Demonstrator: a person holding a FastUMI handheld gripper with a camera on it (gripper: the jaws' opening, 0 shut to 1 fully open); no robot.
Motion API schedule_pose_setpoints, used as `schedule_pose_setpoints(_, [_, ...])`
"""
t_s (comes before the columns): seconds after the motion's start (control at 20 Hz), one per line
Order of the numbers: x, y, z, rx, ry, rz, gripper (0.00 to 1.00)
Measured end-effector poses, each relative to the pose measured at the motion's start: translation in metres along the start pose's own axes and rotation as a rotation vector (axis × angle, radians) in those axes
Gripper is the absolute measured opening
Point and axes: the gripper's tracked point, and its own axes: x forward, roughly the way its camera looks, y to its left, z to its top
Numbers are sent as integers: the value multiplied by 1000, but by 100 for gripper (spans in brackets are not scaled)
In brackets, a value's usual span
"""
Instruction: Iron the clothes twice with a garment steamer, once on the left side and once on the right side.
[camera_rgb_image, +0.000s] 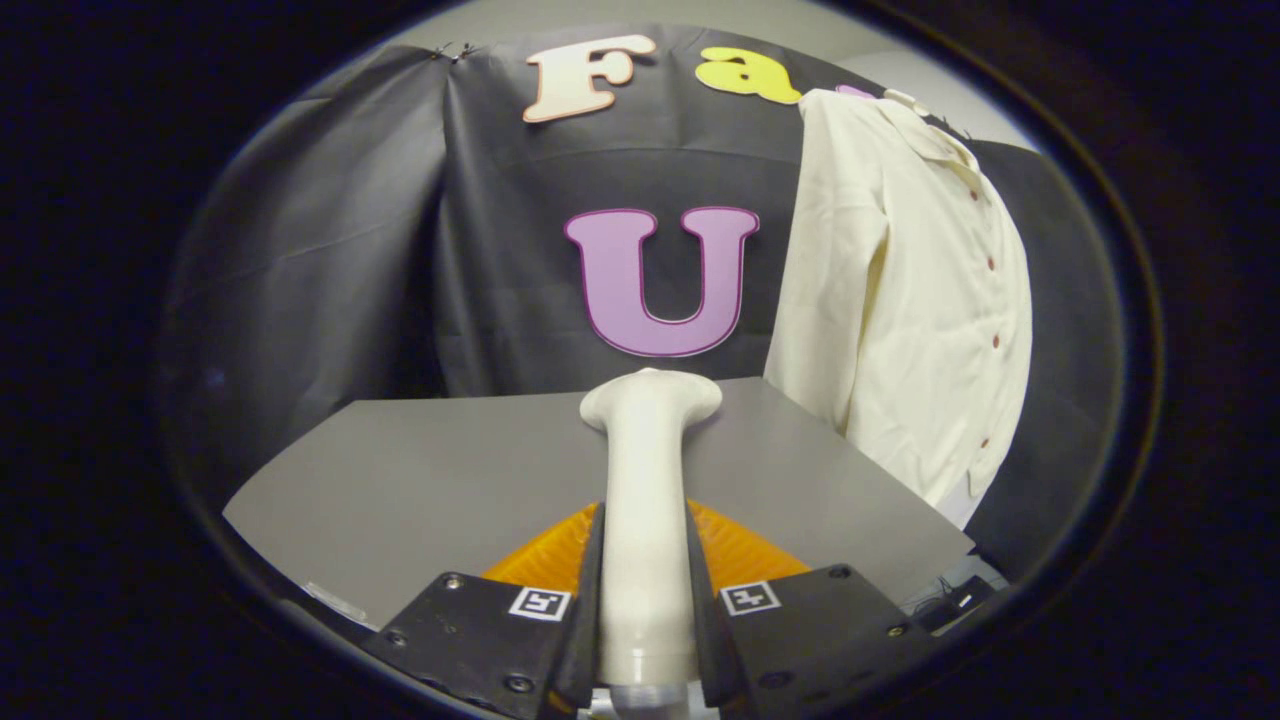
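My gripper (645, 600) is shut on the white garment steamer (648, 480), both fingers pressing the sides of its long handle. The steamer's wider head points forward, beyond the fingertips, above the grey table (420, 470). A cream button-up shirt (915, 290) hangs against the booth wall to the right of the steamer's head and farther away, its lower hem reaching down past the table's right edge. The steamer is apart from the shirt.
An orange ribbed piece (745, 555) sits under the steamer handle, just ahead of the fingers. Some small dark objects (960, 600) lie off the table's right corner. The black cloth wall closes the space behind the table.
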Motion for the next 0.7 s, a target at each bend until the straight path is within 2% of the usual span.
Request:
schedule_pose_setpoints(0.2, [-5,0,6,25,-61,20,38])
schedule_pose_setpoints(0.35, [-12,-6,10,41,-98,3,38])
schedule_pose_setpoints(0.55, [-35,-18,22,71,-166,-9,37])
schedule_pose_setpoints(0.7, [-56,-21,30,58,-204,13,37])
